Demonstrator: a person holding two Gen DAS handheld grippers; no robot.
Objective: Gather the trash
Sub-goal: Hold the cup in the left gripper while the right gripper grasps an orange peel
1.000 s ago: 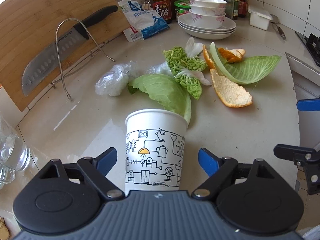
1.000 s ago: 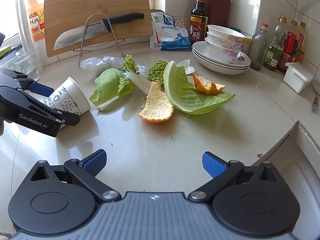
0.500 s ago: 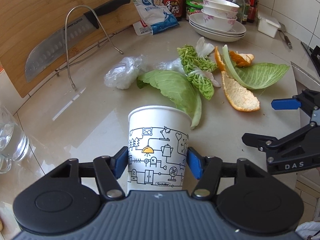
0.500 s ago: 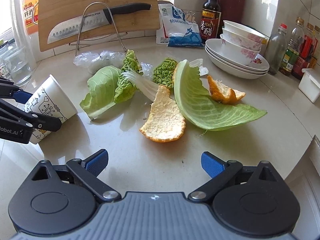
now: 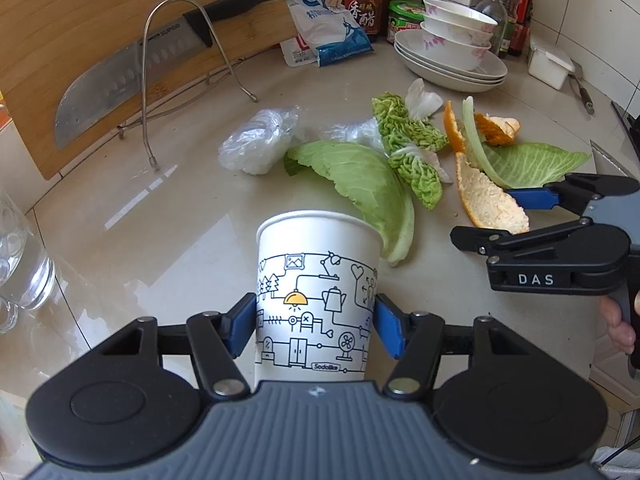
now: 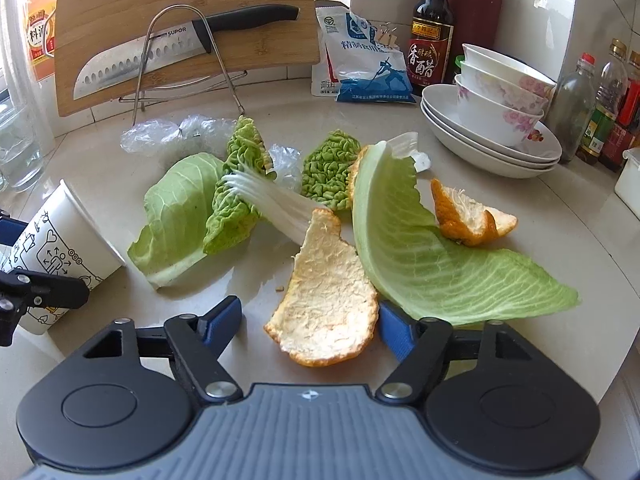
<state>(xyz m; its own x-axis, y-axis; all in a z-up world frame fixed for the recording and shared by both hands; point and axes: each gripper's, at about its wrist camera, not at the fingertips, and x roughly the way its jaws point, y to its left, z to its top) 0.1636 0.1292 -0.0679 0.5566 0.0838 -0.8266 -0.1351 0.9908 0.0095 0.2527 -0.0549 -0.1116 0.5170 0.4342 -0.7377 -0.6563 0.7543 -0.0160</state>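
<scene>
A white paper cup [image 5: 316,264] with line drawings leans on the counter, and my left gripper [image 5: 316,320] is shut on its lower half, both blue pads pressing its sides. The cup [image 6: 60,248] shows at the left edge of the right wrist view. My right gripper [image 6: 308,324] straddles a large orange peel [image 6: 328,300] lying pith up; its jaws are closing, and the left pad still stands off the peel. Beside the peel lie a big cabbage leaf [image 6: 432,264], a second orange peel [image 6: 468,220], a smaller cabbage leaf [image 6: 180,208], crinkled leaves [image 6: 328,168] and crumpled plastic wrap [image 6: 160,136].
A knife [image 6: 160,56] rests on a wire stand against a wooden cutting board [image 6: 120,8] at the back. Stacked bowls and plates [image 6: 500,120], sauce bottles [image 6: 432,40] and a salt bag [image 6: 364,64] line the back right. A glass [image 5: 20,264] stands at the left.
My left gripper has shut on the paper cup. My right gripper has moved forward until the large orange peel lies between its jaws, which have narrowed.
</scene>
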